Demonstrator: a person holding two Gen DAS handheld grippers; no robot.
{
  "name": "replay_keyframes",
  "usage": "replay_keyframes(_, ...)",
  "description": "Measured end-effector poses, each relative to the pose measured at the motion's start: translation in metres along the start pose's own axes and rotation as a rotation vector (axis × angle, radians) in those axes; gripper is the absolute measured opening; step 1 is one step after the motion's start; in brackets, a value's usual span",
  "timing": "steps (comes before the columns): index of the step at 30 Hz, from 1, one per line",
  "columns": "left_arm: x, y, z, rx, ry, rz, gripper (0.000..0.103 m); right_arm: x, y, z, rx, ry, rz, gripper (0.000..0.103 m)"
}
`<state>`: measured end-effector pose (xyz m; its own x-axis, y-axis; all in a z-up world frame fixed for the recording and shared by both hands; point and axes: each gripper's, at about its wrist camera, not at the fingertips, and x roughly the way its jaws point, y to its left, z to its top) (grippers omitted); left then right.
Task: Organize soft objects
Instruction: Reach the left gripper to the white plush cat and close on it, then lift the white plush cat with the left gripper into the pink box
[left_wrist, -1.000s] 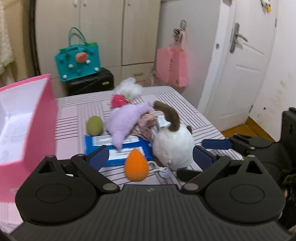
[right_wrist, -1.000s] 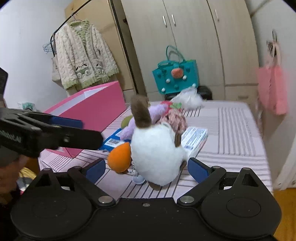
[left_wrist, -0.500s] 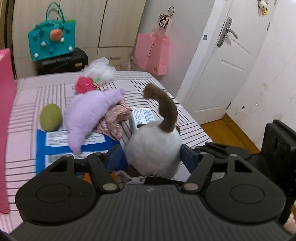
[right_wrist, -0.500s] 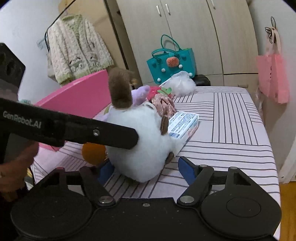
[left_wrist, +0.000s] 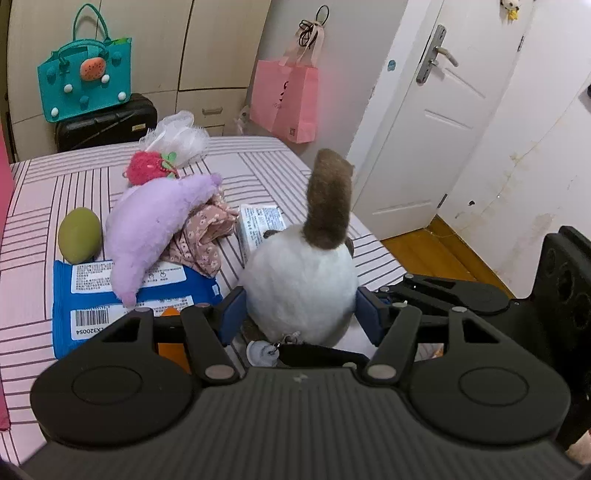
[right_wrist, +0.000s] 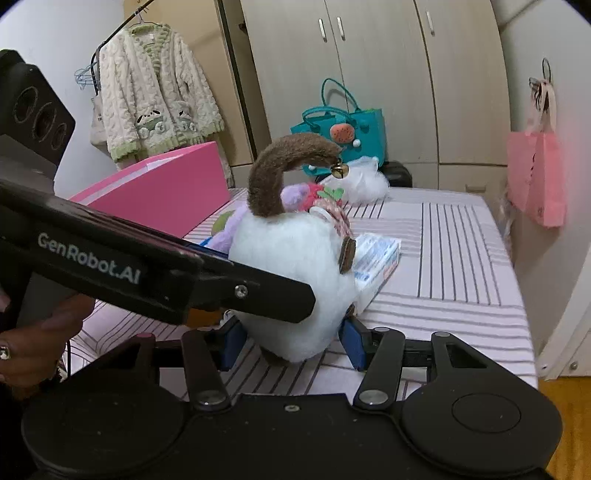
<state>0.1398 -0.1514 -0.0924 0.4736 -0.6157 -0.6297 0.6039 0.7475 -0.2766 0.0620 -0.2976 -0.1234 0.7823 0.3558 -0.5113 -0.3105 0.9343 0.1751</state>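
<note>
A round white plush toy (left_wrist: 299, 280) with a brown tail stands on the striped tabletop (left_wrist: 258, 166), seen from another side in the right wrist view (right_wrist: 291, 258). My left gripper (left_wrist: 299, 314) has its blue pads against the toy's two flanks, jaws still closing. My right gripper (right_wrist: 291, 343) grips the same toy low at its base from the other side, jaws also closing. The left gripper's finger (right_wrist: 147, 266) crosses the right wrist view. Behind lie a purple plush (left_wrist: 147, 225), a green sponge (left_wrist: 79, 240), a red strawberry plush (left_wrist: 144, 168) and a half-hidden orange sponge (left_wrist: 170, 312).
A blue wipes pack (left_wrist: 129, 291) and a white tissue pack (left_wrist: 258, 225) lie beside floral fabric (left_wrist: 203, 236). A white mesh puff (left_wrist: 177, 138) sits at the far edge. An open pink box (right_wrist: 166, 192) stands at the table's left. A hand (right_wrist: 37, 339) holds the left gripper.
The left gripper swung from over the orange sponge to the white plush and narrowed onto it. The right gripper's jaws also narrowed around the toy, staying in place.
</note>
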Motion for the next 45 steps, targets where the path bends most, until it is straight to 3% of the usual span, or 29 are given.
replay_keyframes(8, -0.019, -0.008, 0.008, 0.041, -0.040, 0.003, 0.062, -0.010, 0.022, 0.021, -0.104, -0.005, -0.072, 0.060)
replay_keyframes(23, -0.067, -0.008, 0.010, 0.007, -0.020, 0.023, 0.062, -0.033, 0.073, 0.045, -0.260, 0.067, -0.080, 0.060)
replay_keyframes(34, -0.122, 0.010, 0.002, -0.063, -0.037, 0.048, 0.062, -0.040, 0.123, 0.066, -0.406, 0.100, -0.021, 0.060)
replay_keyframes(39, -0.156, 0.028, -0.002, -0.104, -0.091, 0.066, 0.062, -0.028, 0.139, 0.087, -0.322, 0.149, 0.109, 0.060)
replay_keyframes(45, -0.193, 0.054, -0.012, -0.156, -0.178, 0.125, 0.062, -0.008, 0.174, 0.106, -0.402, 0.133, 0.185, 0.060)
